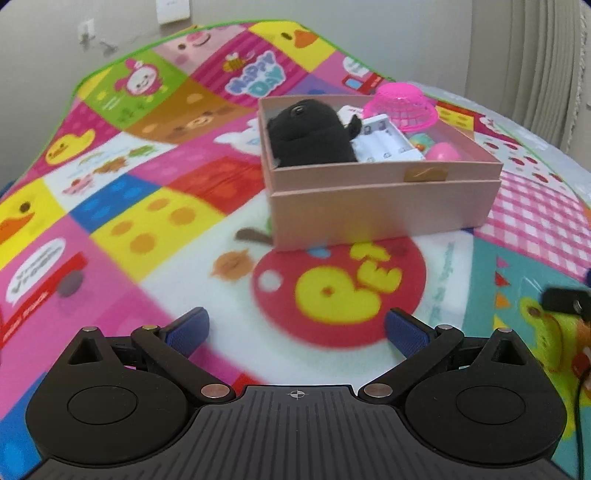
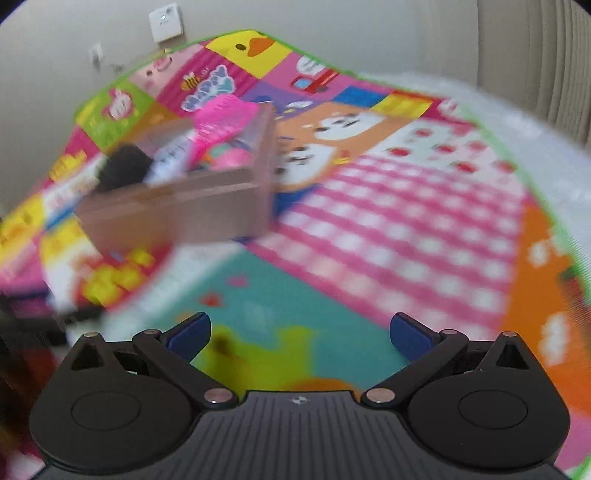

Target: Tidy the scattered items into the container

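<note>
A pink cardboard box (image 1: pixel 380 206) stands on the colourful play mat. Inside lie a black plush toy (image 1: pixel 310 134), a white battery charger (image 1: pixel 388 142), an upturned pink plastic basket (image 1: pixel 402 105) and a pink egg (image 1: pixel 443 152). My left gripper (image 1: pixel 297 330) is open and empty, low over the mat in front of the box. My right gripper (image 2: pixel 300 332) is open and empty; in its blurred view the box (image 2: pixel 177 210) sits far left with the plush (image 2: pixel 125 168) and basket (image 2: pixel 221 118) inside.
The play mat (image 1: pixel 129 221) covers the floor up to a grey wall with a white socket (image 2: pixel 166 22). A black object with a cable (image 1: pixel 565 299) lies at the right edge of the left wrist view. Curtains (image 1: pixel 535 55) hang at the right.
</note>
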Demonstrator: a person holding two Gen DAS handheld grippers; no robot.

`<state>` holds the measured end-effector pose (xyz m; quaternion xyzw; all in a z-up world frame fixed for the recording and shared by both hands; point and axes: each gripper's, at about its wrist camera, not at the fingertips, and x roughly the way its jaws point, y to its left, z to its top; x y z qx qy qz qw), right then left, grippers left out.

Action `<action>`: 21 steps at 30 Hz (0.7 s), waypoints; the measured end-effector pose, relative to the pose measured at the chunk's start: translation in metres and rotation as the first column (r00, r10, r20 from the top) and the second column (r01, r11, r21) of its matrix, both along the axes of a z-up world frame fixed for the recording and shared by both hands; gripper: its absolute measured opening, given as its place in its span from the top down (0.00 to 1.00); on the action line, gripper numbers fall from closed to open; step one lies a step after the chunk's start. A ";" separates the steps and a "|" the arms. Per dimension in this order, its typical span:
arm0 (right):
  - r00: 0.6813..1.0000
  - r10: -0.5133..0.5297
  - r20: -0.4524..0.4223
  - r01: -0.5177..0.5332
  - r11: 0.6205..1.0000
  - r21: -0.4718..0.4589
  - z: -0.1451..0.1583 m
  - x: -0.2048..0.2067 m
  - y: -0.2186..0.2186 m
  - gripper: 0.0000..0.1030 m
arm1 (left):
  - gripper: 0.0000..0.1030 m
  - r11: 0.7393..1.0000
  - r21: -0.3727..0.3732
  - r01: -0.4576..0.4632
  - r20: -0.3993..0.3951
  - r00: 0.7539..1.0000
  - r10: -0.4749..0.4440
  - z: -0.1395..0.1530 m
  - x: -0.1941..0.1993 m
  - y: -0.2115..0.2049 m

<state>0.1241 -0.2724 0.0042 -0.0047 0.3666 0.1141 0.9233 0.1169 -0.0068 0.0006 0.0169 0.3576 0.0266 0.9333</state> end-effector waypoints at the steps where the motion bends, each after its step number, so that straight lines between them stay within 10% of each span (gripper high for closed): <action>1: 1.000 0.008 0.002 -0.008 1.000 0.006 -0.003 0.001 -0.006 0.00 | 0.00 1.000 0.019 0.003 0.014 1.000 -0.004 -0.002 0.003 -0.003; 21: 0.974 0.216 0.064 -0.218 0.975 0.039 -0.005 -0.029 0.011 0.00 | 0.00 1.000 -0.013 0.023 0.066 0.998 -0.022 -0.009 0.001 0.003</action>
